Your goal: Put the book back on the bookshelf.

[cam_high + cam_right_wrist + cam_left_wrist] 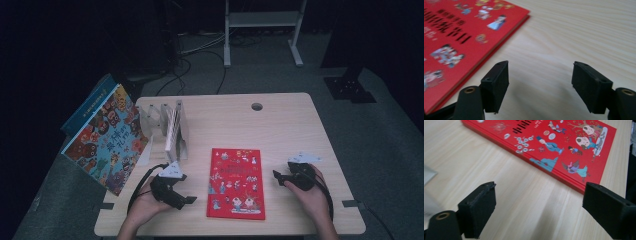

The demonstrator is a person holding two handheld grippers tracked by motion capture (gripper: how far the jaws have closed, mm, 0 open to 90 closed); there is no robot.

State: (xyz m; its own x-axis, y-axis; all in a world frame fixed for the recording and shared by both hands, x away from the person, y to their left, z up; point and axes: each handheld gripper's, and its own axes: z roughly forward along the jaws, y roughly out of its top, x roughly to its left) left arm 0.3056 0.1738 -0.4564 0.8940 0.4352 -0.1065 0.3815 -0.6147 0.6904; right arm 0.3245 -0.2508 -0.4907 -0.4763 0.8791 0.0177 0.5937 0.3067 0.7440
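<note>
A red picture book (236, 182) lies flat on the wooden table (290, 125), near the front edge and between my two hands. My left gripper (191, 200) rests just left of the book, its jaws pointing toward the book's lower left side. In the left gripper view the jaws (539, 207) stand wide open over bare wood, with the red book (554, 145) a short way ahead. My right gripper (275, 175) sits to the right of the book, pointing at its right edge. Its jaws (540, 85) are open over the table, with nothing between them, and the red book (454, 42) lies ahead on the left.
A clear divider rack (152, 120) stands at the table's back left with a thin white book (172, 132) upright in it. A large colourful picture book (107, 140) leans off the left edge, a blue one (87, 105) behind it. A cable hole (257, 106) is at the back.
</note>
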